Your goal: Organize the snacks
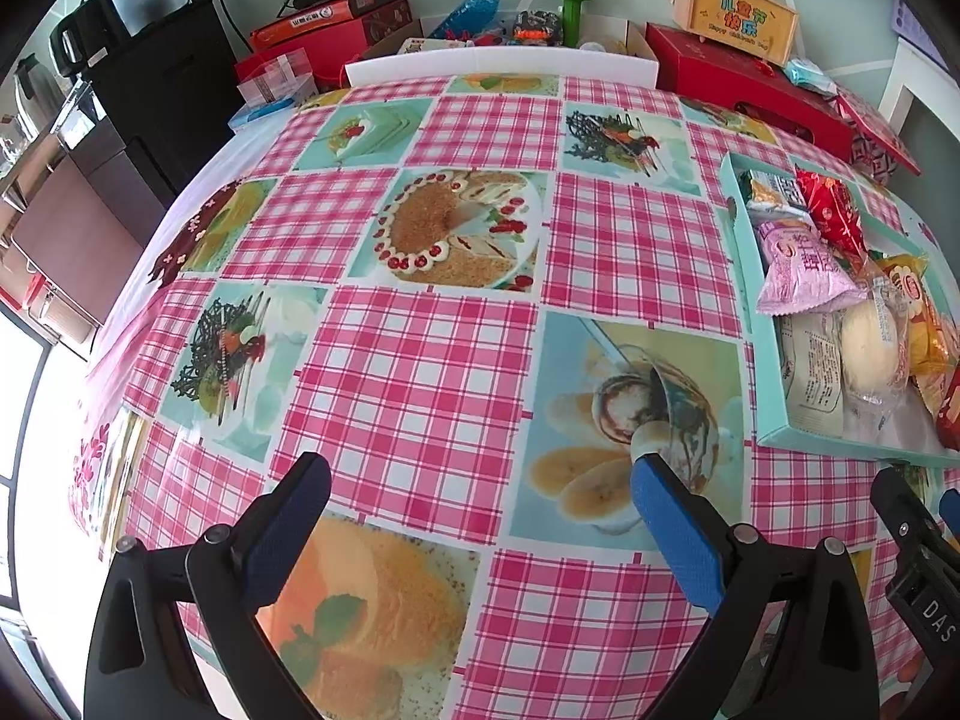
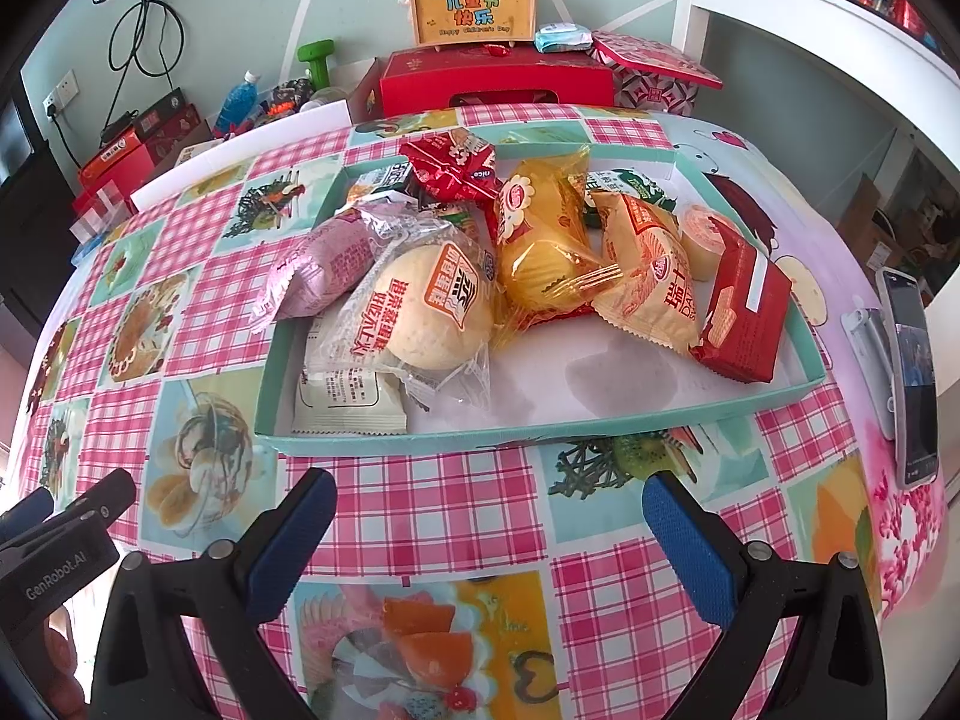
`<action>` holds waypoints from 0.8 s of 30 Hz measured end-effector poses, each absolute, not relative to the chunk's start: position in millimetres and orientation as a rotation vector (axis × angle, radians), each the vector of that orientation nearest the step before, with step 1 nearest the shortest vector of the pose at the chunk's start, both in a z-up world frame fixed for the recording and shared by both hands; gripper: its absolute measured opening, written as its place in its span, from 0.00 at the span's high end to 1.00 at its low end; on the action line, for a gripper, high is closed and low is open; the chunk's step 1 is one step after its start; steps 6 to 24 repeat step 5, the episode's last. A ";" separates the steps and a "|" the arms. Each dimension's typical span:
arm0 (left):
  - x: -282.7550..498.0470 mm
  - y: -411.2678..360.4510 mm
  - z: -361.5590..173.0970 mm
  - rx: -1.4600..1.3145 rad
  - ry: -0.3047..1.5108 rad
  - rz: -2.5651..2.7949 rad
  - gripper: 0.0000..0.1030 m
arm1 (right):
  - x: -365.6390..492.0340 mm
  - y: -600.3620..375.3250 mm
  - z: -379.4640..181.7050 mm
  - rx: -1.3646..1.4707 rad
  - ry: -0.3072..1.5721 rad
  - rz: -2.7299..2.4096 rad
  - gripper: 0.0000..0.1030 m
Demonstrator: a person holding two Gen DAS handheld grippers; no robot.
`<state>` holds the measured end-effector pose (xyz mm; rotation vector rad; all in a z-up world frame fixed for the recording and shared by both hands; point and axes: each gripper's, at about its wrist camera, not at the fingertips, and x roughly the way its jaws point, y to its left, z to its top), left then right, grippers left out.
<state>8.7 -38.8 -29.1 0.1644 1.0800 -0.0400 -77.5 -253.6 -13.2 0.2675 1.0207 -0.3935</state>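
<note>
Snacks (image 2: 528, 258) piled in teal tray (image 2: 540, 435), "Happy Children's Day" box (image 2: 473, 5), both jaws released, empty.

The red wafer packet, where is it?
In the right wrist view, the red wafer packet leans at the teal tray's right end, beside the pale yellow packet.

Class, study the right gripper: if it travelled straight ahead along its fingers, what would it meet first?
Most likely the near wall of the teal tray, directly ahead of the open right gripper; only bare tablecloth lies between them. Height above the table is unclear.
</note>
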 end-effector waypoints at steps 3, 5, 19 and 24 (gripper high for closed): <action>9.3 -39.0 -28.6 0.162 1.076 -0.050 0.03 | -77.4 -253.4 -13.4 0.268 1.021 -0.393 0.00; 10.1 -40.0 -30.3 0.164 1.082 -0.059 0.03 | -77.7 -253.2 -13.5 0.268 1.021 -0.393 0.00; 10.1 -40.0 -30.3 0.164 1.082 -0.059 0.03 | -77.7 -253.2 -13.5 0.268 1.021 -0.393 0.00; 10.1 -40.0 -30.3 0.164 1.082 -0.059 0.03 | -77.7 -253.2 -13.5 0.268 1.021 -0.393 0.00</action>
